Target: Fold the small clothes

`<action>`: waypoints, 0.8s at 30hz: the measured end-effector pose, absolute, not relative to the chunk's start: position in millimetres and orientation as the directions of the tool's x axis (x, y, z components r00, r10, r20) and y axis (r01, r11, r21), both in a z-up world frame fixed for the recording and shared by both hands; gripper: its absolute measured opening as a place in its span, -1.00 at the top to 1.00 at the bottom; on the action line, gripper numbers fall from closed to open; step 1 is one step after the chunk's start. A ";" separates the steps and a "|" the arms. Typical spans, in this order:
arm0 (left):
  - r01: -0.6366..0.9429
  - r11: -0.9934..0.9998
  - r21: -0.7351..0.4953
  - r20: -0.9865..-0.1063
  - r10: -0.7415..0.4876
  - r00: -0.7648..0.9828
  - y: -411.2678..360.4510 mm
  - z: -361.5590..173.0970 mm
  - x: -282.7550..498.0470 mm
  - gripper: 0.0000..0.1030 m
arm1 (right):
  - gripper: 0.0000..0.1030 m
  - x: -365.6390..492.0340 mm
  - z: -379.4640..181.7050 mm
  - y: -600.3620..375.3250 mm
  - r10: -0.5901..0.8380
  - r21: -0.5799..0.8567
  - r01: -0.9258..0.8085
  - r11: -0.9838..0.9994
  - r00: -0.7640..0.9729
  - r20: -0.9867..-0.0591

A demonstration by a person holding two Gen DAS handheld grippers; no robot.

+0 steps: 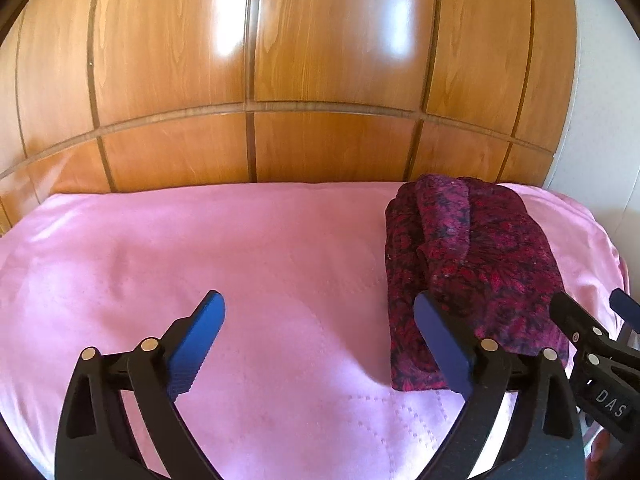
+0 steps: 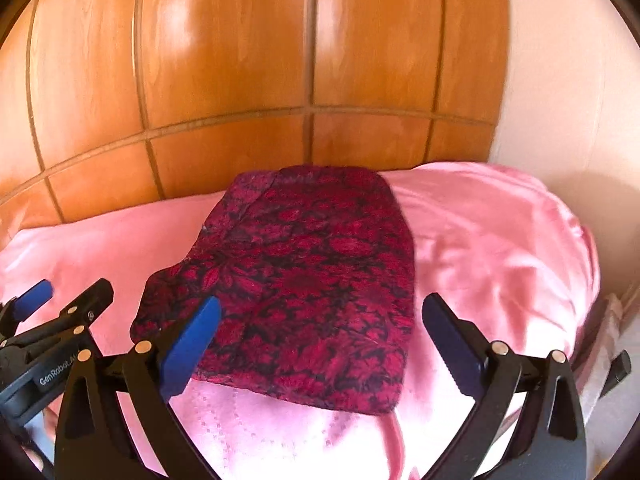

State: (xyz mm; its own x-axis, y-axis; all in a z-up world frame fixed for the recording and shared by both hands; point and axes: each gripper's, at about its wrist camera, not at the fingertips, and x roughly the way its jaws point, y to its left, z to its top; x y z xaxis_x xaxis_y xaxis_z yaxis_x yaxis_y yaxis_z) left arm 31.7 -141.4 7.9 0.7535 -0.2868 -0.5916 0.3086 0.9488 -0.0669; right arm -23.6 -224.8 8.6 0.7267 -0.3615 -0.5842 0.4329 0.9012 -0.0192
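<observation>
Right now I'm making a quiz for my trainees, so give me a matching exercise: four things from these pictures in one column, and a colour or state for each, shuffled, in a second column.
Things:
1. garment
2. bedsheet
3. left hand-held gripper
4. wardrobe

Colour or state:
A. glossy brown wood panels
B. open, holding nothing
C. plain pink, spread flat
D. folded, dark red flower pattern

Pairs: 1-D, 2-C, 3-B, 4-A
</observation>
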 end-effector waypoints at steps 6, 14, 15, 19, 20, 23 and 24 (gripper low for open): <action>0.326 0.944 -0.055 -0.587 -0.295 0.754 -144.1 10.6 19.6 -0.92 | -0.95 -37.4 7.3 -221.1 -0.384 -0.011 0.462 0.887 0.725 -0.572; 0.335 0.941 -0.052 -0.594 -0.299 0.747 -144.9 10.7 8.5 -0.92 | -0.95 -49.4 0.2 -226.3 -0.392 0.017 0.494 0.870 0.711 -0.583; 0.328 0.943 -0.051 -0.590 -0.293 0.752 -144.2 11.3 7.6 -0.92 | -0.95 -51.8 0.7 -228.2 -0.400 0.023 0.505 0.863 0.710 -0.580; 0.315 0.948 -0.050 -0.590 -0.283 0.756 -140.3 12.1 8.5 -0.92 | -0.95 -57.5 1.4 -230.5 -0.426 0.021 0.532 0.846 0.700 -0.573; 0.313 0.948 -0.052 -0.589 -0.282 0.757 -140.4 12.2 8.8 -0.92 | -0.95 -57.7 0.9 -231.0 -0.429 0.017 0.534 0.845 0.697 -0.574; 0.310 0.949 -0.059 -0.586 -0.284 0.759 -138.6 12.8 8.0 -0.92 | -0.95 -57.4 -2.3 -231.1 -0.426 0.012 0.533 0.846 0.689 -0.586; 0.307 0.950 -0.058 -0.582 -0.282 0.762 -137.9 13.5 7.5 -0.92 | -0.95 -58.2 -3.0 -229.9 -0.425 0.013 0.533 0.846 0.688 -0.588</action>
State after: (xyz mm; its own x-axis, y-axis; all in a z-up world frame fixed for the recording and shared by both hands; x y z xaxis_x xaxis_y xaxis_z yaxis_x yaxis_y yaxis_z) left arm 7.5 -137.9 13.5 0.7623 -0.2824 -0.5824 0.3073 0.9498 -0.0583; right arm -58.2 -229.9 -3.0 0.6884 -0.4249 -0.5878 0.5331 0.8460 0.0128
